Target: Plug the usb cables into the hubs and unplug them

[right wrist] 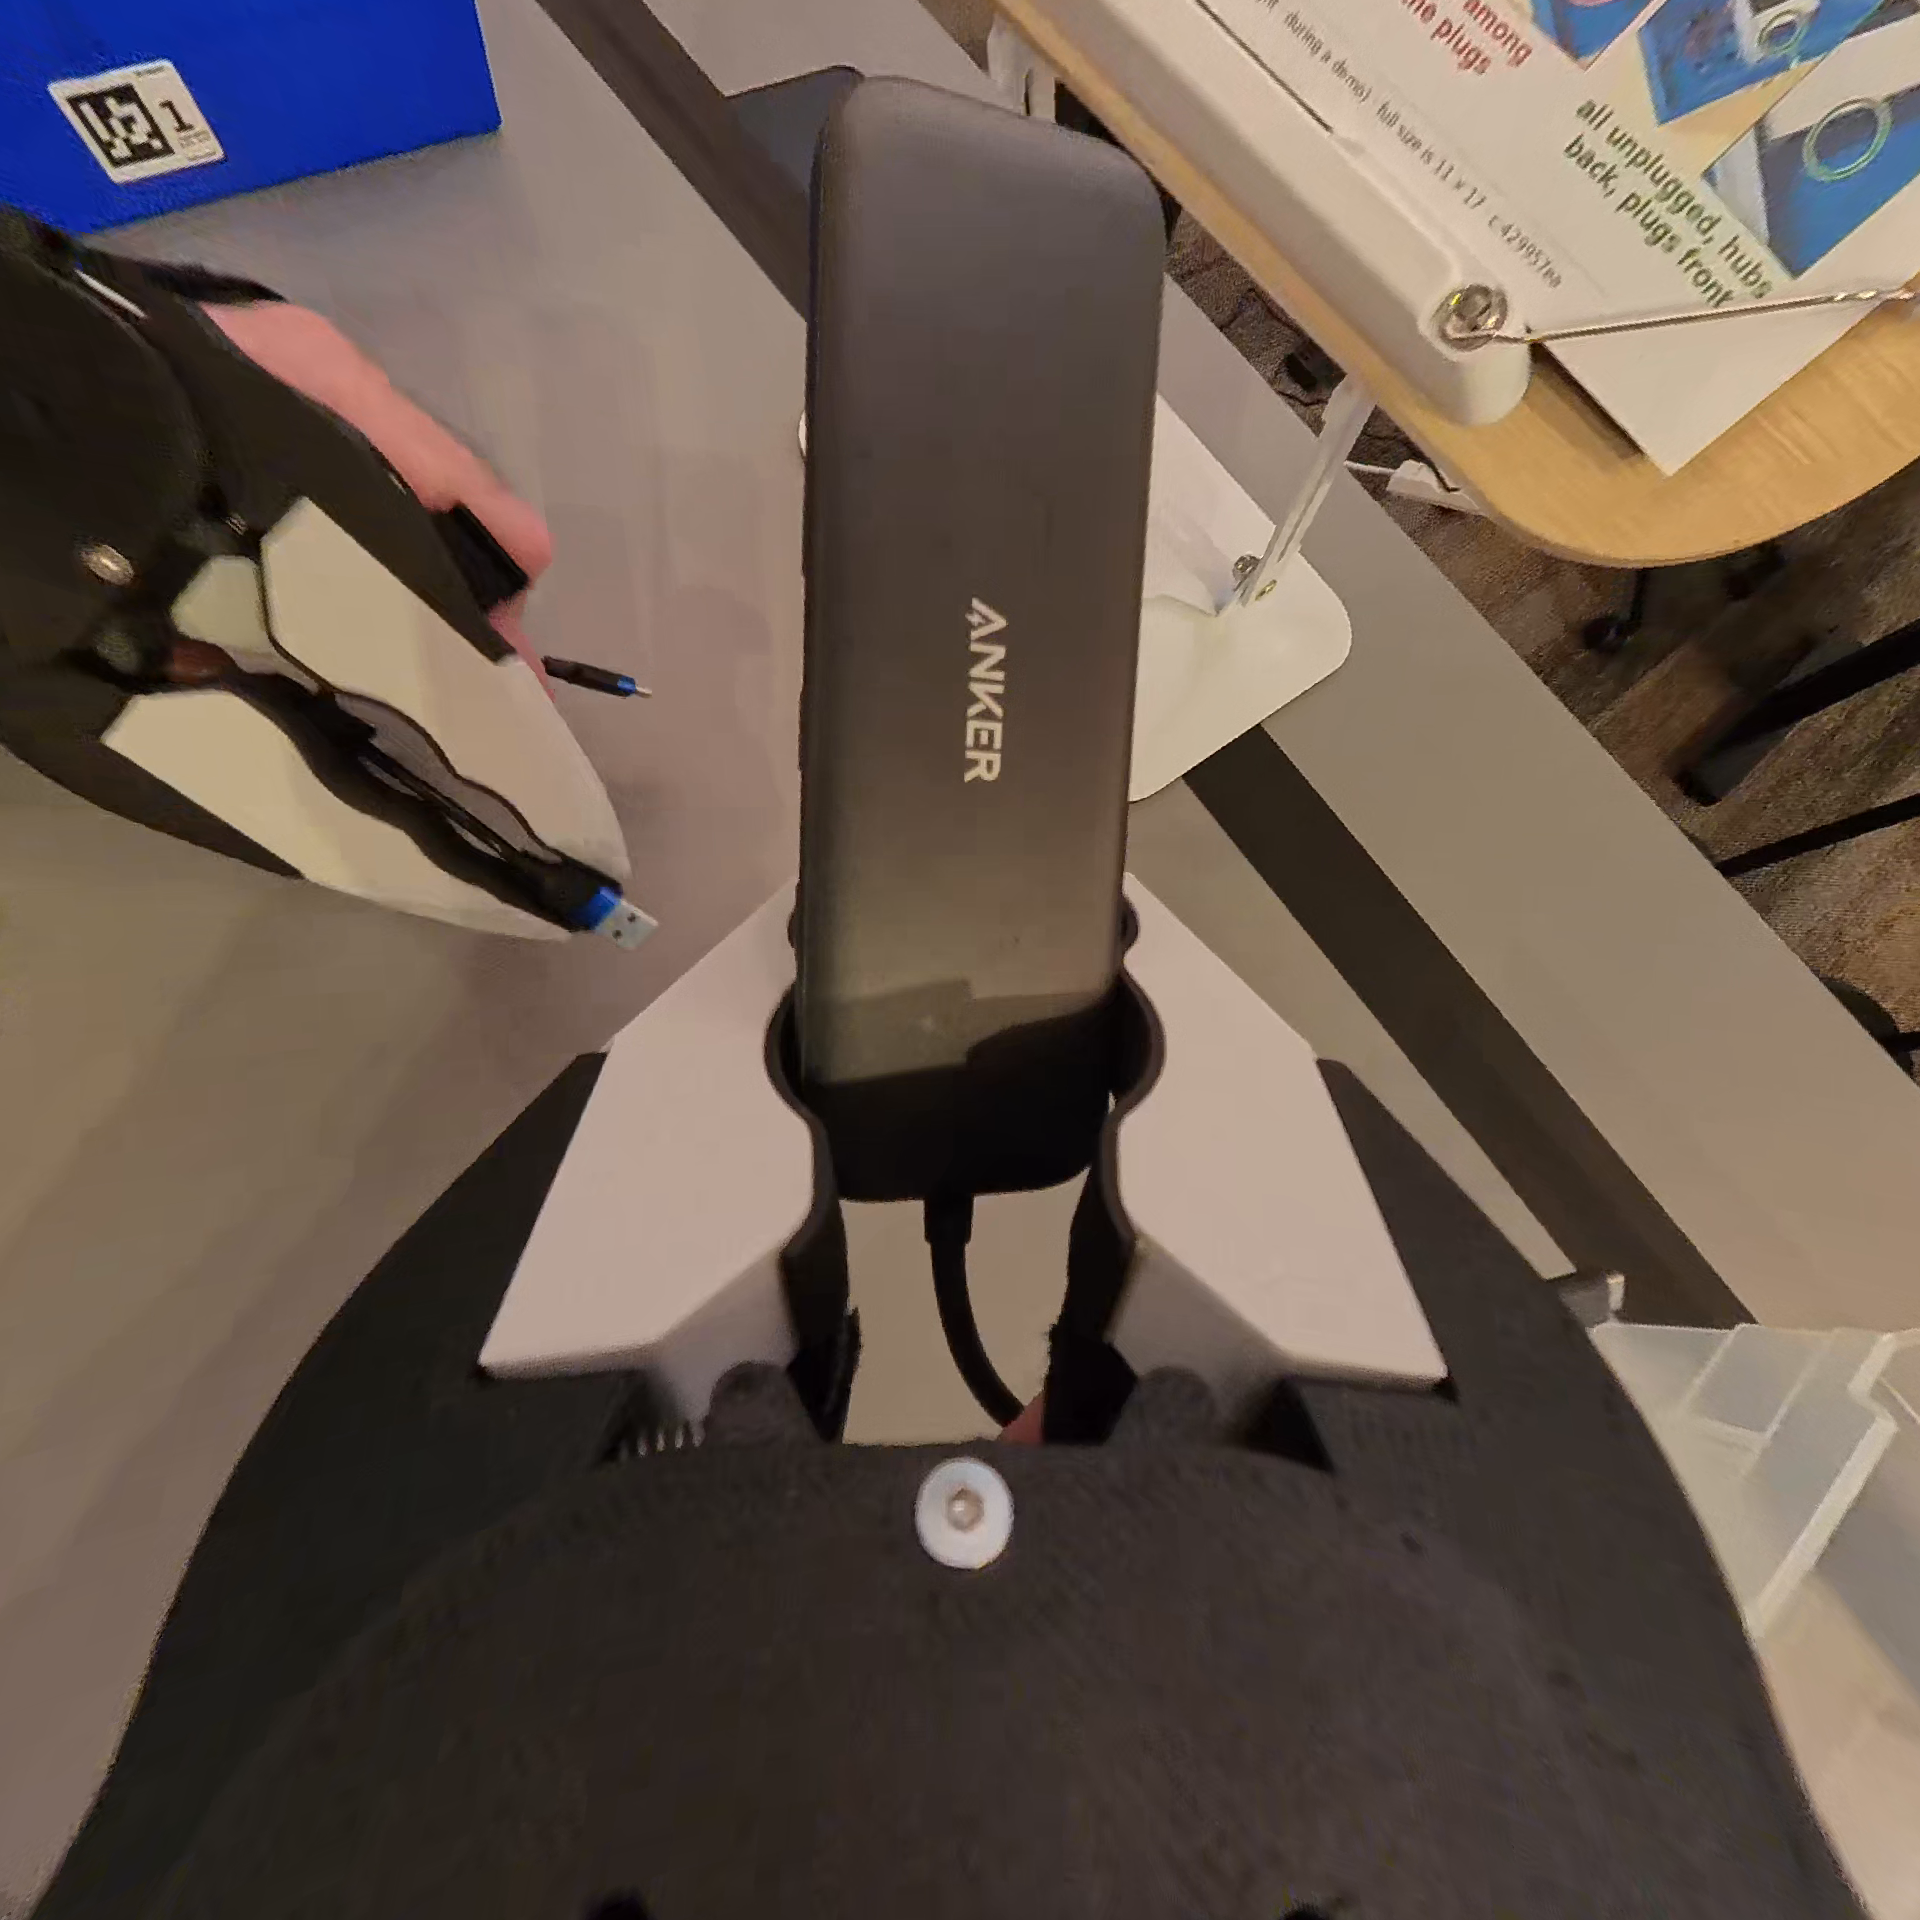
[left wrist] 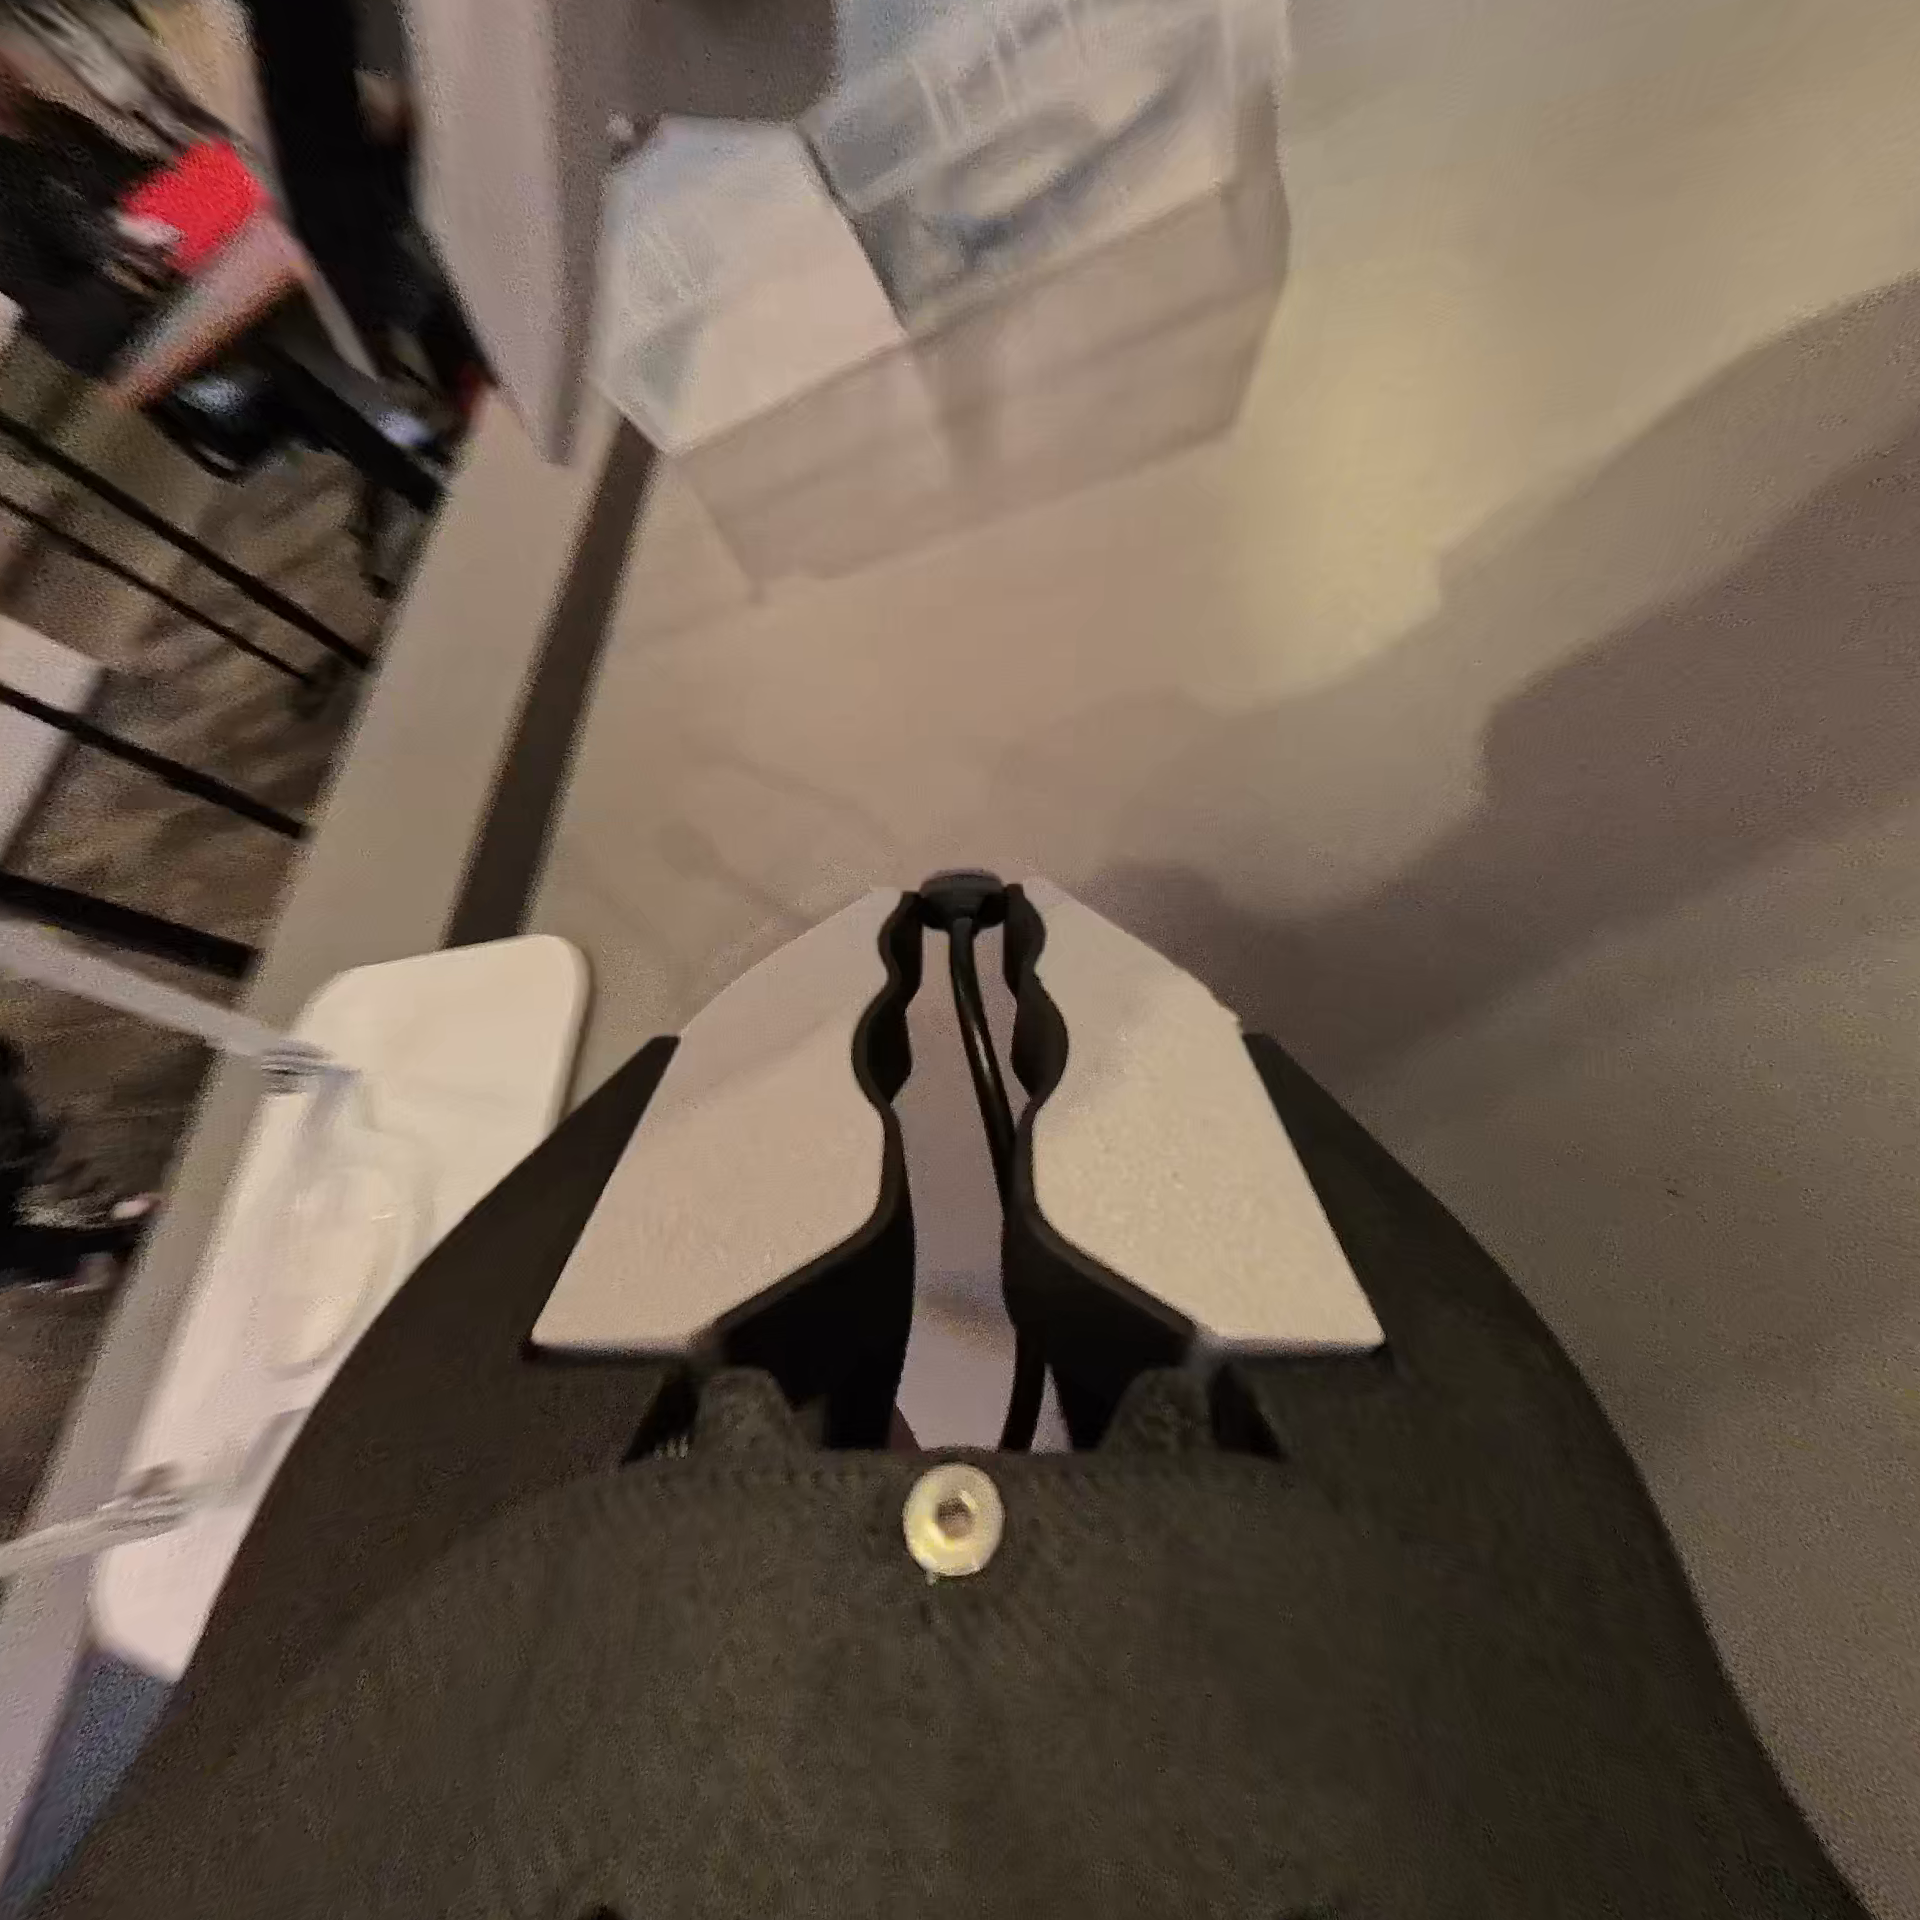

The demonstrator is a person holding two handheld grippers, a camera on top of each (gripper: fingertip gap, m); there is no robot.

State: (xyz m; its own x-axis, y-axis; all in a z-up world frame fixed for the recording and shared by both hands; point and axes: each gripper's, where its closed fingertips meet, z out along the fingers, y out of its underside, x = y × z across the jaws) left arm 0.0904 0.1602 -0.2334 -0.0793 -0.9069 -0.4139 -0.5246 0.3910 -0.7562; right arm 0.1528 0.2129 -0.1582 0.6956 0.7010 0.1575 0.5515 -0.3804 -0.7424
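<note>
Grey and flat, the hub (right wrist: 977,582) stands up the middle of the right wrist view, its near end pinched between the two fingers of the right gripper (right wrist: 961,1049). The jaws are closed on that end, and the hub cord (right wrist: 961,1320) runs from it back toward the camera between the fingers.

At the left of the same view is the left gripper (right wrist: 582,914), with a hand (right wrist: 416,447) behind it. Its jaws are almost together and hold a plug (right wrist: 613,920) with a blue collar and a metal tip; the tip points to the right, near the hub but not touching it. A second small plug (right wrist: 597,681) shows just beyond, in the middle left of the frame. I cannot tell if it lies on the bench (right wrist: 364,1091).

In the blurred left wrist view, the left gripper (left wrist: 961,904) closes on a dark round piece, and a thin black cable (left wrist: 987,1070) goes back between the fingers. Farther up are clear boxes (left wrist: 935,270).

In the upper right of the right wrist view, a wooden board (right wrist: 1662,436) carries a printed sheet (right wrist: 1507,135). In the upper left is a blue box (right wrist: 312,83).
</note>
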